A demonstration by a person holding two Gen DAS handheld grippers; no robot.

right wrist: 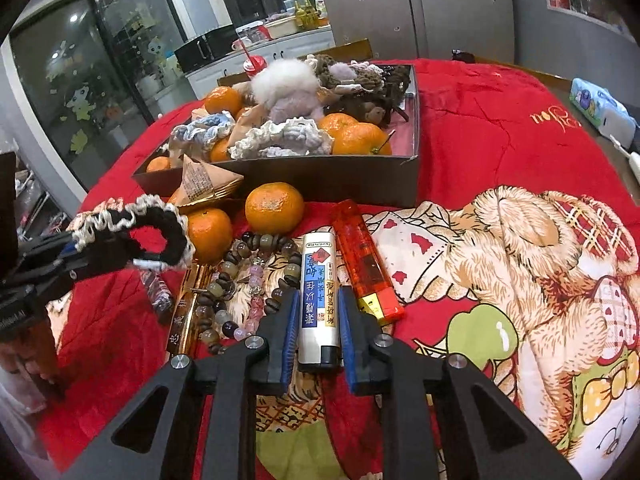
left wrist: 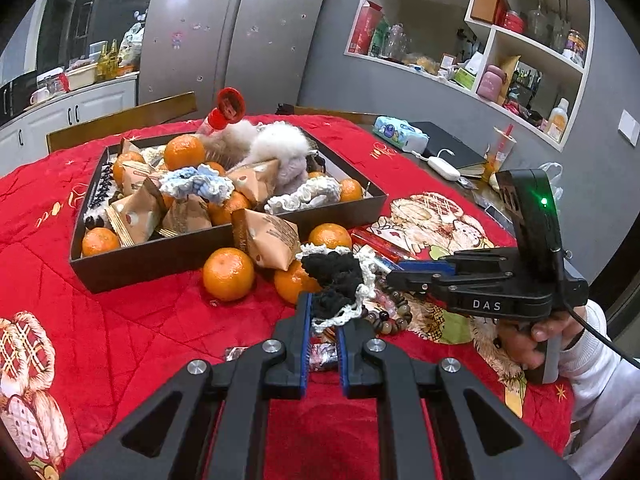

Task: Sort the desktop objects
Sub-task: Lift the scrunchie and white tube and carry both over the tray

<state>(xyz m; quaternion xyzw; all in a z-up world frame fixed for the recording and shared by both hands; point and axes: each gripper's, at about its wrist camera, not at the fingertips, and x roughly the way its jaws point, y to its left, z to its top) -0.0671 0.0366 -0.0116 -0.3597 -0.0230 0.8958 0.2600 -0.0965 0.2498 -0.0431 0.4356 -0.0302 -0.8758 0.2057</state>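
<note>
A black scrunchie with white trim (left wrist: 332, 276) hangs lifted over the red tablecloth, and my left gripper (left wrist: 323, 316) is shut on it. The right wrist view shows the same scrunchie (right wrist: 160, 224) in the left gripper (right wrist: 80, 248). My right gripper (right wrist: 319, 296) is shut on a white lighter (right wrist: 318, 300) lying on the cloth. An orange lighter (right wrist: 362, 264) lies just right of it, and bead bracelets (right wrist: 248, 280) just left. The dark box (right wrist: 320, 176) behind holds mandarins, scrunchies and paper packets. In the left wrist view the right gripper (left wrist: 394, 278) reaches in from the right, held by a hand.
Loose mandarins (right wrist: 274, 208) and a paper packet (right wrist: 204, 184) lie in front of the box wall (left wrist: 160, 256). A gold bar-shaped item (right wrist: 192, 312) lies left of the beads. A tissue pack (left wrist: 398, 130), notebook and drink cup stand at the table's far right.
</note>
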